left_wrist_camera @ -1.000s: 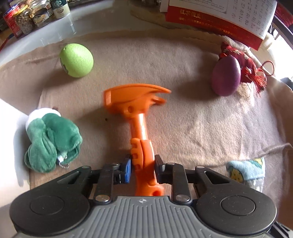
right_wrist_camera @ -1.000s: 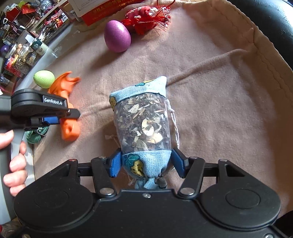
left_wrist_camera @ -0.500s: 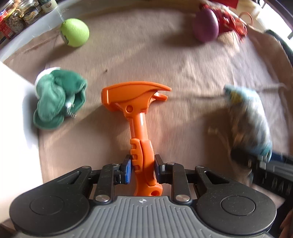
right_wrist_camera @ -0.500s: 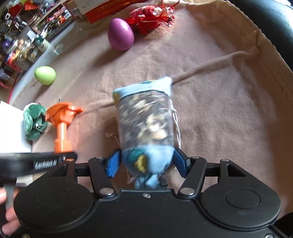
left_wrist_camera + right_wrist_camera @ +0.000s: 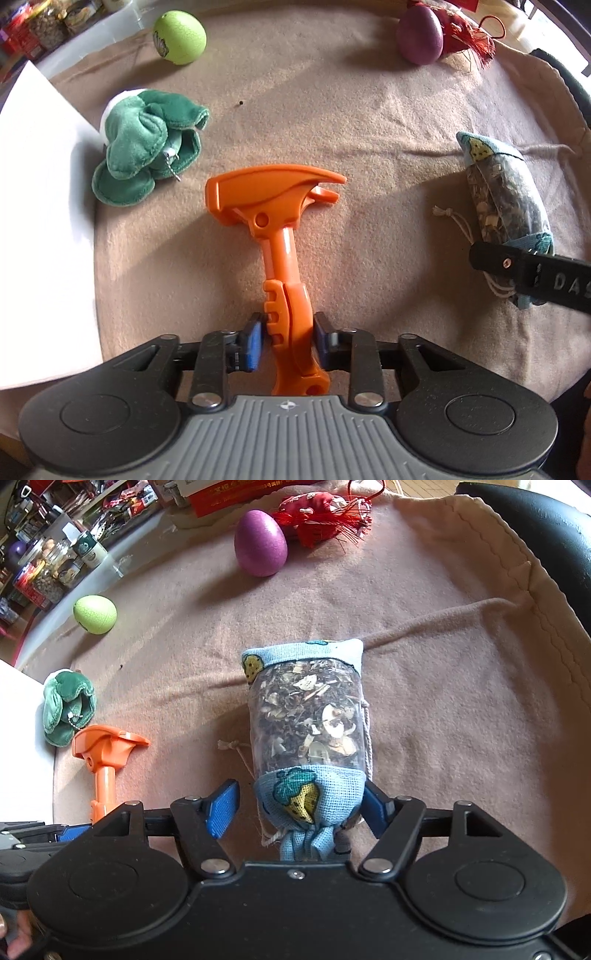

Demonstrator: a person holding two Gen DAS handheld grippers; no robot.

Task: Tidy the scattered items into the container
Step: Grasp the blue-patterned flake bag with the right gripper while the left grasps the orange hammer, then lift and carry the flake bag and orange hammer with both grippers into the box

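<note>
An orange toy hammer lies on the beige cloth, its handle between the pads of my left gripper. Those jaws are opening, and a thin gap shows beside the handle. A blue-ended sachet of dried herbs lies on the cloth inside my right gripper. The right jaws are opening too, and the left pad stands clear of the fabric. In the left wrist view the sachet lies at the right under a black finger of the right gripper. The hammer appears at the lower left of the right wrist view.
A green plush lies left of the hammer beside a white sheet. Farther off are a green egg, a purple egg and a red tasselled pouch. Jars crowd the far left. The cloth's hemmed rim borders a black seat.
My left gripper brought the hammer back toward the sachet, and its pads have parted from the handle. The right pads have spread away from the sachet, which stays in place.
</note>
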